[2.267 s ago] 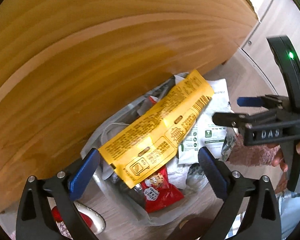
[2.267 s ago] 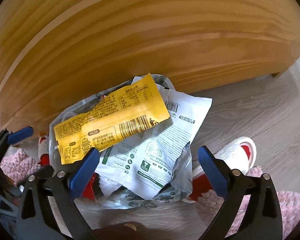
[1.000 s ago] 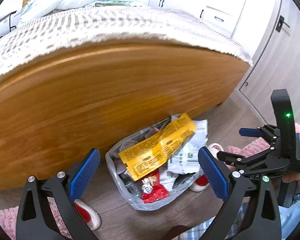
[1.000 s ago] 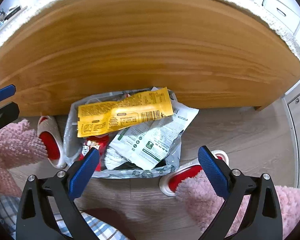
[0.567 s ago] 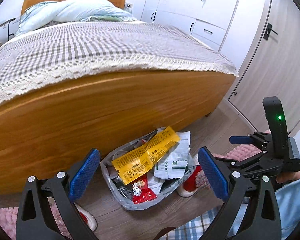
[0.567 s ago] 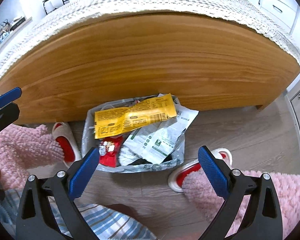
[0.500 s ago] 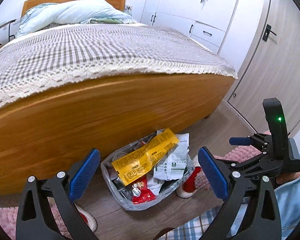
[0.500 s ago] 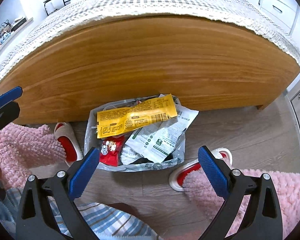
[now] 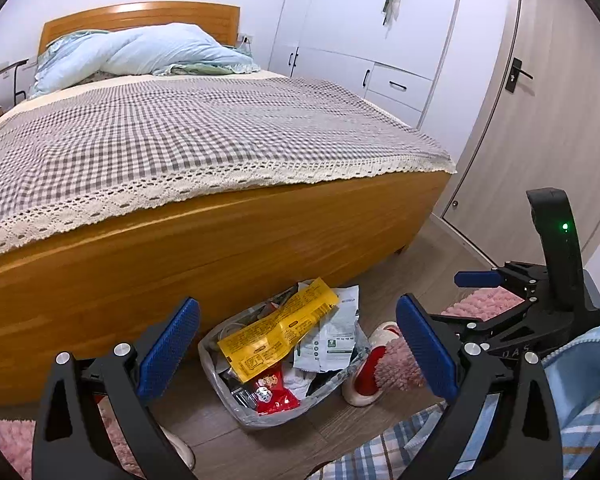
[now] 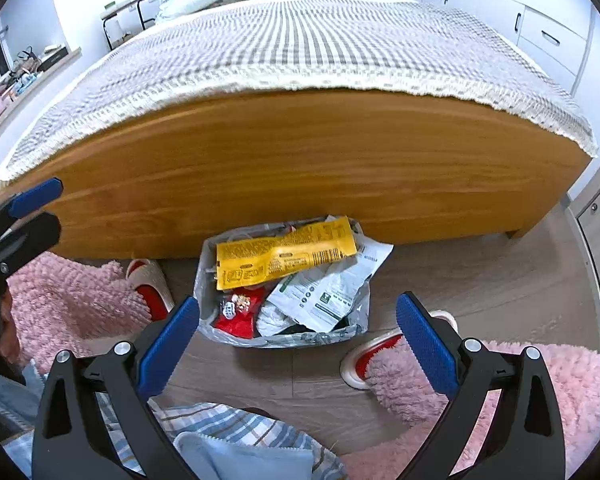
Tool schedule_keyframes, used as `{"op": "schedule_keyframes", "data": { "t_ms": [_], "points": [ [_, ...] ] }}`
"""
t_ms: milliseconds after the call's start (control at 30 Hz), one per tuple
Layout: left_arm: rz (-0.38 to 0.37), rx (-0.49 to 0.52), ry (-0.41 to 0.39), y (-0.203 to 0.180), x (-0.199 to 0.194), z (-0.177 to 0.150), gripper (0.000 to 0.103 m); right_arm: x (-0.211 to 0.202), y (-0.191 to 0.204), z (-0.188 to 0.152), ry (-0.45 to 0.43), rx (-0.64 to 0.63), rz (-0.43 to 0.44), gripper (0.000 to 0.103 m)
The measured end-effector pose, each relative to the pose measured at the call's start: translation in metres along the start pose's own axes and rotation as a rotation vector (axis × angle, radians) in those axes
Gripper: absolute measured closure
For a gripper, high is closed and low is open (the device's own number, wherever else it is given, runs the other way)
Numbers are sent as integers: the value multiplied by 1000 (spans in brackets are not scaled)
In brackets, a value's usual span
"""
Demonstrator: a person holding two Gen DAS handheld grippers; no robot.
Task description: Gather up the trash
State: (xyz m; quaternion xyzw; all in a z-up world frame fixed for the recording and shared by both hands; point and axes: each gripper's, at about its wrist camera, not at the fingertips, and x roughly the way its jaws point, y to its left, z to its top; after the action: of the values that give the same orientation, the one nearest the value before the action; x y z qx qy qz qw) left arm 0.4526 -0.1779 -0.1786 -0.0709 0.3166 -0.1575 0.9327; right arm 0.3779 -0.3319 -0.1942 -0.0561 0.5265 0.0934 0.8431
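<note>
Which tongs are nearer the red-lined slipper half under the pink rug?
Right. The right tongs hang open with that slipper just inside the right finger; the left tongs, also open, sit farther left, over the trash bag.

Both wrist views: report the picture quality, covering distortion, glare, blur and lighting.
Left wrist view: strong fisheye bending, black vignette corners, bright glare on the headboard, sharp focus on the trash bag. Right wrist view: the footboard bows into an arch, the bedspread shows slight blur, and even indoor light leaves only soft shadows.
</note>
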Motion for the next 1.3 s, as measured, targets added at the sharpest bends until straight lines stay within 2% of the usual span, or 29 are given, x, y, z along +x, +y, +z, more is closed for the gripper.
{"op": "schedule_keyframes", "data": {
  "t_ms": [200, 367, 967, 1300],
  "points": [
    [-8, 17, -22, 6, -12, -1, 8, -24, 4, 4, -44, -8, 17, 9],
    [-6, 18, -46, 8, -21, 7, 8, -31, -11, 17, -76, -6, 26, 9],
    [18, 9, -78, 3, -41, -15, 8, -54, -26, -20, -144, 26, -13, 9],
    [41, -5, -60, 0, -38, -11, 8, -54, -24, -21, -155, 53, -50, 9]
  ]
}}
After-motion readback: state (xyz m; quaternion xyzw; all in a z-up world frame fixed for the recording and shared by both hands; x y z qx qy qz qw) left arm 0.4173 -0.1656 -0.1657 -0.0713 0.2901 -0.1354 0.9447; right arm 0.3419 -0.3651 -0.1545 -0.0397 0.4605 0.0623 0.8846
